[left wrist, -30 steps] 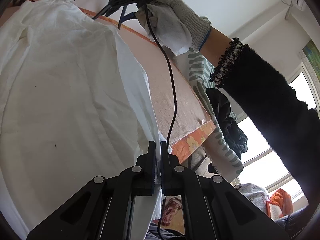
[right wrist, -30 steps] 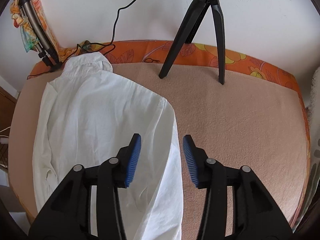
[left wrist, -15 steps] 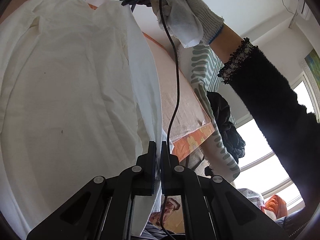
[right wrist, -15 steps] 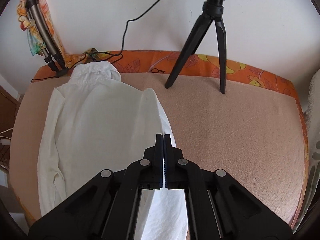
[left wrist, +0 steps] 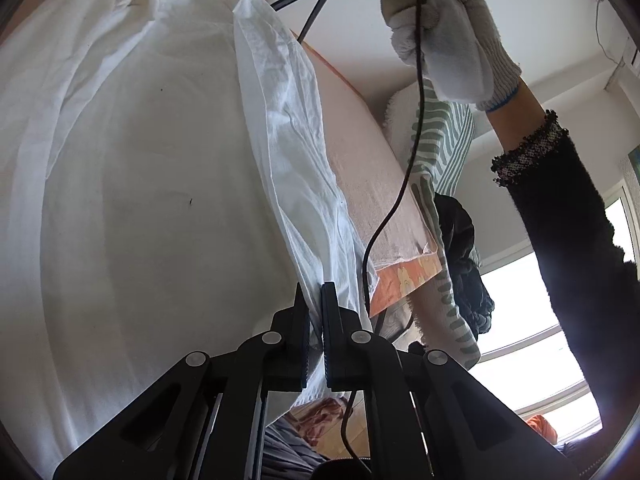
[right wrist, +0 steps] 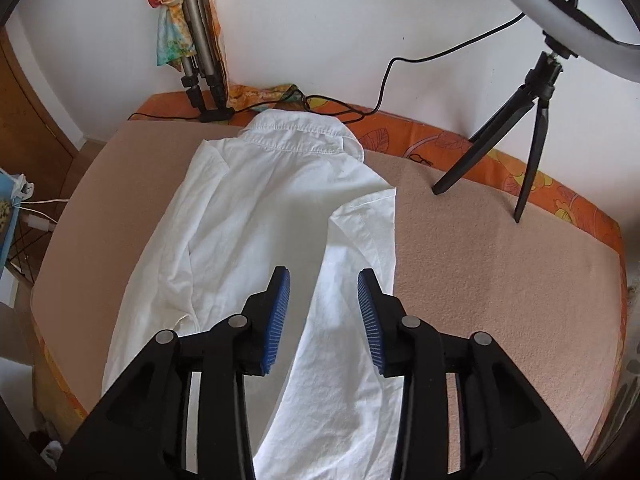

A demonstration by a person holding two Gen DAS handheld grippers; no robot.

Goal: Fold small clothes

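A white collared shirt [right wrist: 256, 216] lies back-up on the beige table cover [right wrist: 500, 272], collar toward the wall. Its right side is folded inward as a raised strip [right wrist: 360, 248]. My left gripper [left wrist: 315, 300] is shut on the shirt's lower edge [left wrist: 304, 200] and holds that strip up from the table. My right gripper [right wrist: 323, 280] is open and empty, hovering above the folded strip. In the left wrist view, the gloved hand [left wrist: 448, 40] holding it shows high up.
A black tripod [right wrist: 516, 136] with a ring light stands at the back right on the table. A second folded tripod [right wrist: 196, 52] and cables lie at the back by the wall. Striped and dark clothes [left wrist: 448, 216] hang beyond the table's right edge.
My right gripper shut on the shirt's right edge, carried it inward and up, then opened and let go. My left gripper stayed shut on the hem and lifted the fold.
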